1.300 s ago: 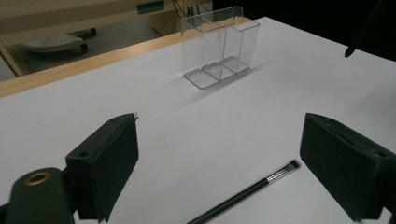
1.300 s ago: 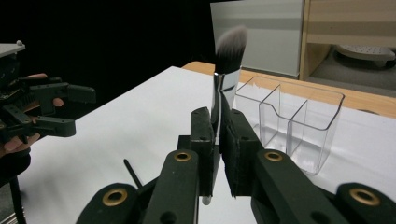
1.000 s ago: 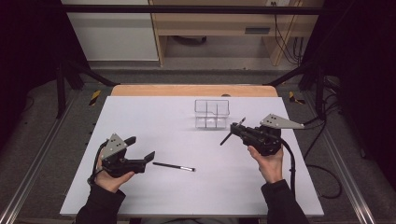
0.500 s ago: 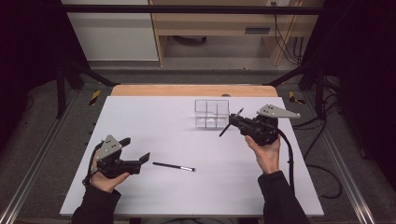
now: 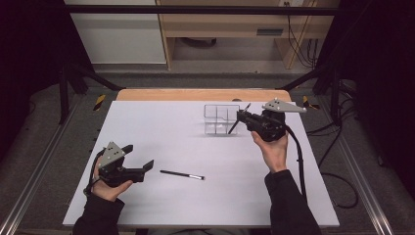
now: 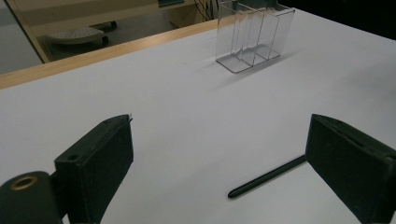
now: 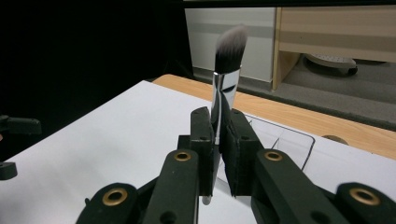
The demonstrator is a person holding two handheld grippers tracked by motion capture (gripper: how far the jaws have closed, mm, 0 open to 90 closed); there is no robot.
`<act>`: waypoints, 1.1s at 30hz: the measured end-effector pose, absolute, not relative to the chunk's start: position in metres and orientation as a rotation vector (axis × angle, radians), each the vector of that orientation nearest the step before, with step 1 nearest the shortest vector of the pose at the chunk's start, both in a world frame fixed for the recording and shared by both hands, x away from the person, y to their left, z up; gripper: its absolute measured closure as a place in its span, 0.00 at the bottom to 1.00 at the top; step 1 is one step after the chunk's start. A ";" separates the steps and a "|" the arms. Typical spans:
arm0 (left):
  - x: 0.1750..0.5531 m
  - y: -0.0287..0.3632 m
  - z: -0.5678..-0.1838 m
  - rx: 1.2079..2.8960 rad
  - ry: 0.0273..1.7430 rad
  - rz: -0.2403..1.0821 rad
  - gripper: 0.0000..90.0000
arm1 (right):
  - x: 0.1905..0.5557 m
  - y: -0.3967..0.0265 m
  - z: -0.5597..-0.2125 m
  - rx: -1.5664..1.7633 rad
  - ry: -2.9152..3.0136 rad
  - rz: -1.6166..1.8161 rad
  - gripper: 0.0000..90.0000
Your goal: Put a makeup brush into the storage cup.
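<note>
Makeup brush (image 7: 226,79) upright, clamped between right gripper (image 7: 218,144) jaws, above organizer (image 5: 222,119).

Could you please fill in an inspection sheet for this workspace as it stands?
Surface: white table top with a wooden far edge.
Job's things: makeup brush clamped bristles-up; clear acrylic organizer with compartments near the far edge; black pencil-like stick lying flat.
Clutter: nothing seen.
Grippers: right gripper shut on the makeup brush, beside the organizer; left gripper open, jaws wide apart, near the stick's end.
Cables: a black cable trails from the right gripper; more cables on the floor beyond.
Surroundings: dark frame posts, wooden furniture and grey floor behind.
</note>
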State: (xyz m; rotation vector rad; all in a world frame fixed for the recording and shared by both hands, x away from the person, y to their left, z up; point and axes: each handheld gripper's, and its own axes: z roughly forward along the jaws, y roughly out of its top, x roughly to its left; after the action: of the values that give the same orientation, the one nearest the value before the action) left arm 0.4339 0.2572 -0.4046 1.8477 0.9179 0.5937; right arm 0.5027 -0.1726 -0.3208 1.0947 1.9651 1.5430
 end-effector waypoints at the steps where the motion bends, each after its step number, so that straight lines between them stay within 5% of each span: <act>1: 0.434 0.257 -0.405 1.849 0.917 0.596 0.08 | 0.504 -0.172 -0.320 1.092 1.964 1.538 0.93; 33: 0.434 0.257 -0.406 1.868 0.902 0.595 0.08 | 0.550 -0.152 -0.307 1.161 1.917 1.404 0.93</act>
State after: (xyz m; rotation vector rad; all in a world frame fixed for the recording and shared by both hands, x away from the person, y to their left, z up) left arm 0.4341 0.2566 -0.4062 1.8684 0.9023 0.5949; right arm 0.5498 -0.1515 -0.3068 1.1605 1.9166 1.4041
